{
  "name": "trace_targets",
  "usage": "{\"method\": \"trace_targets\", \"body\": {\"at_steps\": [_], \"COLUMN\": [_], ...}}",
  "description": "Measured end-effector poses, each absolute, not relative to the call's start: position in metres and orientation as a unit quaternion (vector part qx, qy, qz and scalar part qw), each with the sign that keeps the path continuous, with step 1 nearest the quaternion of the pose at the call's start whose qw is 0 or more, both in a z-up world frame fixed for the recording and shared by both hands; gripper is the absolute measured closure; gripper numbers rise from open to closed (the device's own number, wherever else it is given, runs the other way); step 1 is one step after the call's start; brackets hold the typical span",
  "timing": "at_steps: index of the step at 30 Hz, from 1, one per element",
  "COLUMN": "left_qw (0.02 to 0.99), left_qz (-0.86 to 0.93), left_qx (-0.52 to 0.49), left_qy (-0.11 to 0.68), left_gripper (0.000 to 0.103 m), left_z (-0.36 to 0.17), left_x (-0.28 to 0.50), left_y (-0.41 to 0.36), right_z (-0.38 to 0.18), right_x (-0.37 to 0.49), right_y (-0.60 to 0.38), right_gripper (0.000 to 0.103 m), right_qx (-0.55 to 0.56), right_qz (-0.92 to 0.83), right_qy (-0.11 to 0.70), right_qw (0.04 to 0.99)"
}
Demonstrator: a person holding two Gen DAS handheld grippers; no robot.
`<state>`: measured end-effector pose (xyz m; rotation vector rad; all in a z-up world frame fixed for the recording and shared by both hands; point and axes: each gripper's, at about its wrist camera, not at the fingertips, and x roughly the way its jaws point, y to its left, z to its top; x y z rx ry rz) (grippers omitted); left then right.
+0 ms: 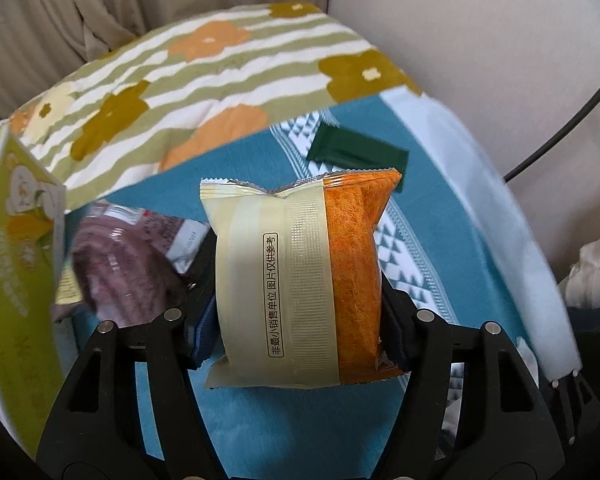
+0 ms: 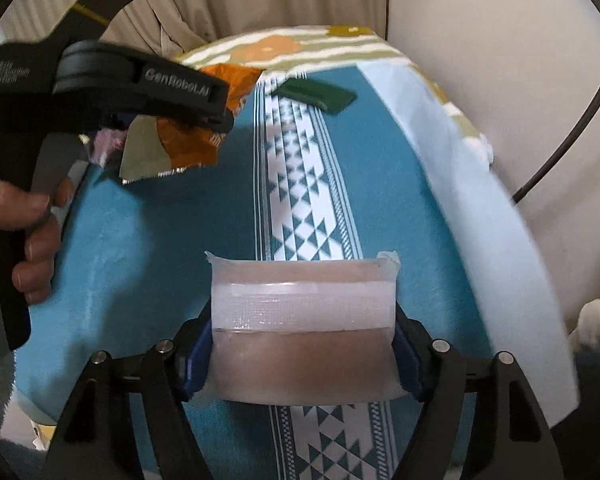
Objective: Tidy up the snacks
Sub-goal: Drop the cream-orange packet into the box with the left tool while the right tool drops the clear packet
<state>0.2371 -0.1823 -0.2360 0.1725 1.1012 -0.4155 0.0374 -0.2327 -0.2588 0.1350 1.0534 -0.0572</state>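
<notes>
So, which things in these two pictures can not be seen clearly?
- Purple packet, left wrist view: blurred, print unreadable.
- Green box, left wrist view: cut by the edge.
- Clear packet, right wrist view: contents unclear behind cloudy film.
- Dark green packet, right wrist view: too small to read.

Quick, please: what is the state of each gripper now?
Left gripper: shut on the orange snack pack.
Right gripper: shut on the clear pack.
</notes>
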Motion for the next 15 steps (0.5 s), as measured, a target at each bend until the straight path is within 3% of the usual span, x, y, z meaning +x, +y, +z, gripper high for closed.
{"method": "trace_targets", "body": {"at_steps": [15], "left_qw": [0.896], "left_qz": [-0.136], "left_qx": [0.026], "left_qy": [0.423], "left_gripper": [0.041], "left_z": [-0.099], "left_x": [0.173], "left_y": [-0.096], "right_z": [-0.138], "right_x": [0.042], "right_y": [-0.217], "right_gripper": [0.033], "right_qx": [0.022], "right_qz": [0.046], "right_qy": [0.418], "right_qw": [0.907]}}
